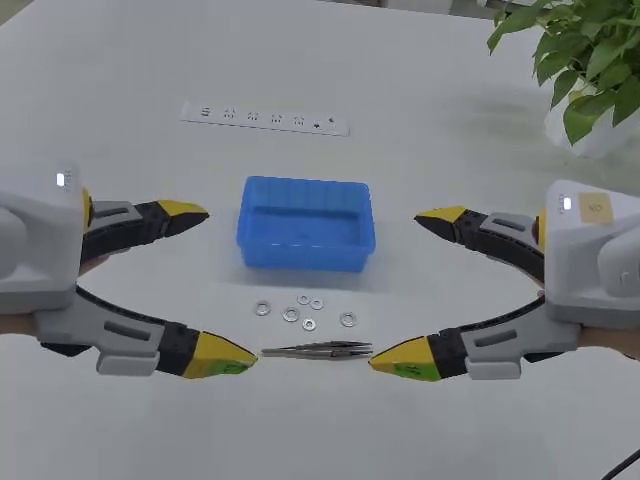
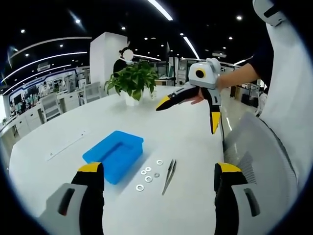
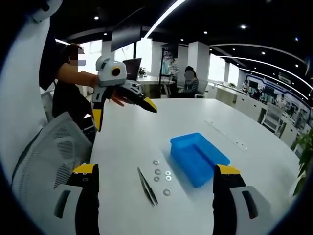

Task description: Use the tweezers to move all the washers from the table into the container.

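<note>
Metal tweezers [image 1: 316, 349] [image 2: 169, 176] [image 3: 147, 186] lie on the white table [image 1: 420, 120], just in front of several small washers [image 1: 304, 312] [image 2: 148, 174] [image 3: 162, 177]. Behind the washers stands an empty blue container [image 1: 306, 222] [image 2: 114, 154] [image 3: 198, 157]. My left gripper [image 1: 215, 285] [image 2: 159, 176] hovers at the left of these things, jaws wide open, nothing held. My right gripper [image 1: 410, 290] [image 3: 154, 178] hovers at the right, open the same way. Each gripper shows in the other's view, the right gripper [image 2: 193, 112] above the table and the left gripper [image 3: 122, 115] likewise.
A white power strip [image 1: 265, 117] lies behind the container. A potted plant [image 1: 585, 70] [image 2: 133, 83] stands at the table's far right corner. A mesh office chair [image 2: 264, 156] [image 3: 46, 156] sits at the table's near edge. People sit in the background.
</note>
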### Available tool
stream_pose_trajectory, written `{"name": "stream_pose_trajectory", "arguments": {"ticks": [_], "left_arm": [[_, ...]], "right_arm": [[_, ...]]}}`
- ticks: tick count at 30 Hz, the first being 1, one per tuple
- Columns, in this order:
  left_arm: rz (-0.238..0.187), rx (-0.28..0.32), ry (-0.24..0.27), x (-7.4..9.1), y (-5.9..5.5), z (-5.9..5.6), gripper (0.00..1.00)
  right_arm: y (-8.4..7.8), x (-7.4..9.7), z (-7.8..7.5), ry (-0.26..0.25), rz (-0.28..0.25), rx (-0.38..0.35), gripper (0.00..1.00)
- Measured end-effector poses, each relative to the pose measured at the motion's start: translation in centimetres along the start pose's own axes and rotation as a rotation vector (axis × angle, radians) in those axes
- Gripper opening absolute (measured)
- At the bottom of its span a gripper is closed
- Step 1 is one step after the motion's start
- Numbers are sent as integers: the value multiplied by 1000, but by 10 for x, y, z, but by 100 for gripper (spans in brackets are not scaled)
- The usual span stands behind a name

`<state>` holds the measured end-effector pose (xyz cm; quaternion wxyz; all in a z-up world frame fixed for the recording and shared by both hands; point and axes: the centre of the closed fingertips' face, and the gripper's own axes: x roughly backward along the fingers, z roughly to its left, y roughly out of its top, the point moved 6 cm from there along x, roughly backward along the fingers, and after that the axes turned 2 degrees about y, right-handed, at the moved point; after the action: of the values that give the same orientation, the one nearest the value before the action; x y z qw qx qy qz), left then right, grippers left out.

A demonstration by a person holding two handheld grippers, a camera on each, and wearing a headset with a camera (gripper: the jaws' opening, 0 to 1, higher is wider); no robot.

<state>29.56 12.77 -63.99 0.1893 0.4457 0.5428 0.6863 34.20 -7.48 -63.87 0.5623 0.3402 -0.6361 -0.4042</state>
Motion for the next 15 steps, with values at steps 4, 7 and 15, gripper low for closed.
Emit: {"name": "stream_pose_trajectory", "arguments": {"ticks": [4,7,15], "left_arm": [[8,-7,-6,-1,-1,-1,98],[11,-10,-5,-1,-1,0,97],[16,-10,-5,-3,-2,0,93]], "right_arm": [[-1,-1,1,4,3,-3,96],[-2,-2,1,5,5,-6,95],[-6,-2,0,7,27,-18,90]]}}
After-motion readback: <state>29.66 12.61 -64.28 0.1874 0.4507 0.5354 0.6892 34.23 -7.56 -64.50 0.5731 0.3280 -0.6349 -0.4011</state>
